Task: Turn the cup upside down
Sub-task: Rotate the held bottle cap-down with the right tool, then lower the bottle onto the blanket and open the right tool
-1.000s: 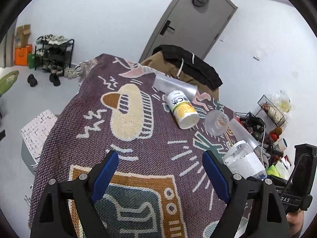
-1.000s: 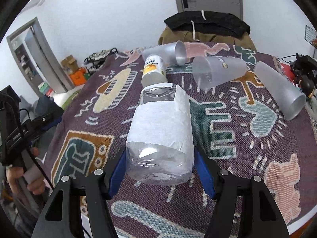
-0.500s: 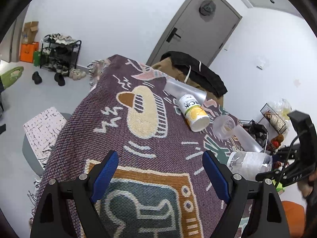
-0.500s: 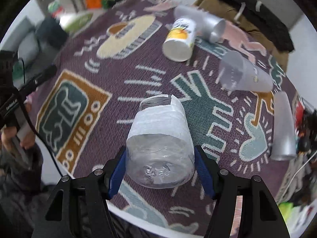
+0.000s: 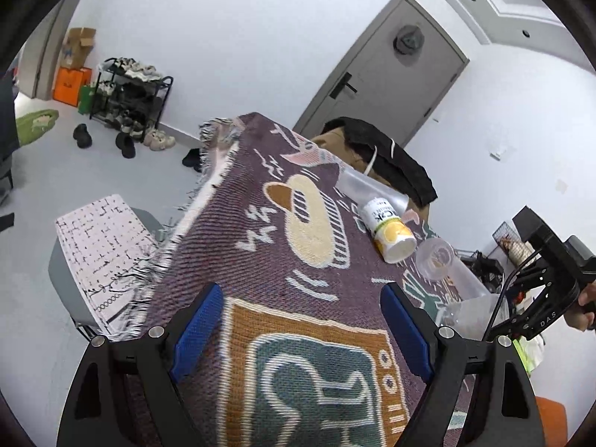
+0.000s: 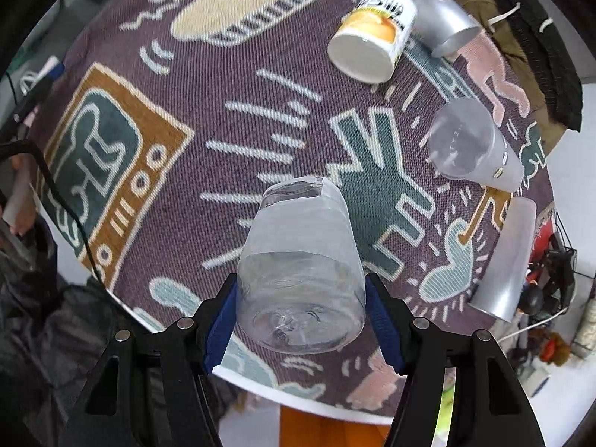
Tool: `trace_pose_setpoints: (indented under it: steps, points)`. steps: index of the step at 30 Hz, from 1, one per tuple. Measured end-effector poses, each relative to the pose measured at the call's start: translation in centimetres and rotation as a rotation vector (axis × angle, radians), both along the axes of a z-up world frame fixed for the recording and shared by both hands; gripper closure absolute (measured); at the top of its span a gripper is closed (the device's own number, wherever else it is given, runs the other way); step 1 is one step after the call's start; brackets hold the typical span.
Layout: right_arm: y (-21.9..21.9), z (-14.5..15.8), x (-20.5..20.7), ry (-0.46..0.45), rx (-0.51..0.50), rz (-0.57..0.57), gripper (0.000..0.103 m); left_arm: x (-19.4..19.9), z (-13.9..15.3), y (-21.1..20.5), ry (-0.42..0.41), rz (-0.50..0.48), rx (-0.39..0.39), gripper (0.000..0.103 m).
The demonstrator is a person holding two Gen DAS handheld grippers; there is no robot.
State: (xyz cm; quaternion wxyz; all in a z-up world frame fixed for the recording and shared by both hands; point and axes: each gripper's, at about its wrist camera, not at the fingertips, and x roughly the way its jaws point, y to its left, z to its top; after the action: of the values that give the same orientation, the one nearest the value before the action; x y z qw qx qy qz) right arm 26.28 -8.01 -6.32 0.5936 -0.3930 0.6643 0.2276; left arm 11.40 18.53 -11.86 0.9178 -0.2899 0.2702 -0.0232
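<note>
Covering the table, the patterned woven blanket (image 6: 260, 119) lies beyond the fingers. The right gripper (image 6: 301, 320) pinches the clear plastic cup (image 6: 300, 260), base nearest, long axis pointing forward toward the blanket. The left gripper (image 5: 301, 329) is spread, empty.

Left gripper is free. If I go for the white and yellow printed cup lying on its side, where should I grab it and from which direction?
Grip the white and yellow printed cup across its middle, on the curved side wall. It lies on its side on the patterned woven cloth, white end toward the left gripper, so come down from above with the fingers straddling its width. A frosted plastic cup lies close behind it.
</note>
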Motion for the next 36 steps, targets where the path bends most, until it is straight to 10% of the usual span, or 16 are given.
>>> trace_pose_setpoints:
  steps: [15,20,36]
  points:
    - [1.9,-2.5,0.2,0.085,-0.167,0.092,0.037,-0.5,-2.0,1.7,0.007,0.008,-0.071,0.016]
    - [2.2,-1.2,0.8,0.047,-0.099,0.052,0.006,-0.6,-1.8,1.7,0.009,0.009,-0.059,0.016]
    - [-3.9,2.8,-3.3,-0.097,0.198,-0.055,0.005,0.3,1.9,-3.7,0.012,-0.013,0.101,0.0]
